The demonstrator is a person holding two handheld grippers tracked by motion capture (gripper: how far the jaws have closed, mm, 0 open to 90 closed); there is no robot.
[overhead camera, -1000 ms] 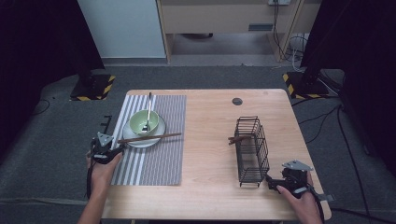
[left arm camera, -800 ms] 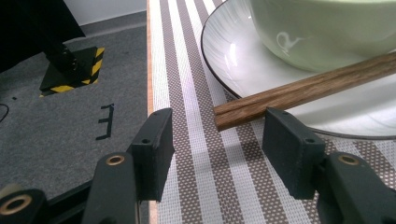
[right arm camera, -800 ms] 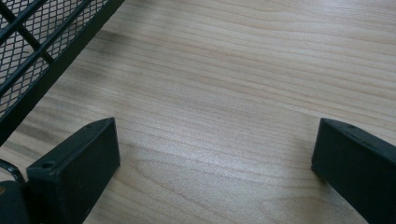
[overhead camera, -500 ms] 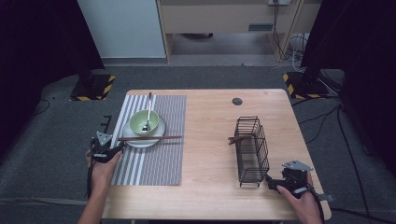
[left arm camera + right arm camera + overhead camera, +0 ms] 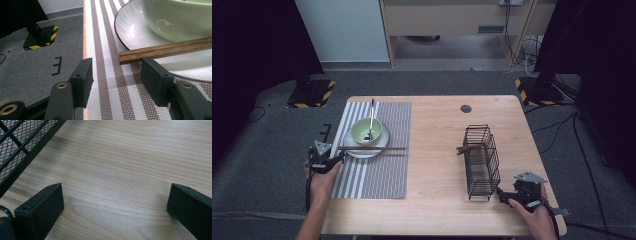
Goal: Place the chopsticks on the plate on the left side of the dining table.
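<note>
Seen from above, a person works at a wooden table [image 5: 437,150] with a two-jaw gripper in each hand. At the table's left edge, the left gripper [image 5: 116,75] rests low over a striped placemat [image 5: 382,170], its jaws standing apart with nothing between them. A pair of brown chopsticks [image 5: 372,148] lies side by side across the near rim of a white plate [image 5: 357,151]; their blunt ends stop just beyond the tip of the jaw at the right of the left gripper view, apparently without touching it, though the angle makes that hard to judge. On the plate stands a pale green bowl [image 5: 366,131] with a spoon [image 5: 371,117] leaning in it. Across the table, a black wire basket [image 5: 482,160] stands upright, a brown piece poking from its far left side. Just beside its near corner the right gripper [image 5: 115,205] sits over bare wood, jaws spread wide and holding nothing.
</note>
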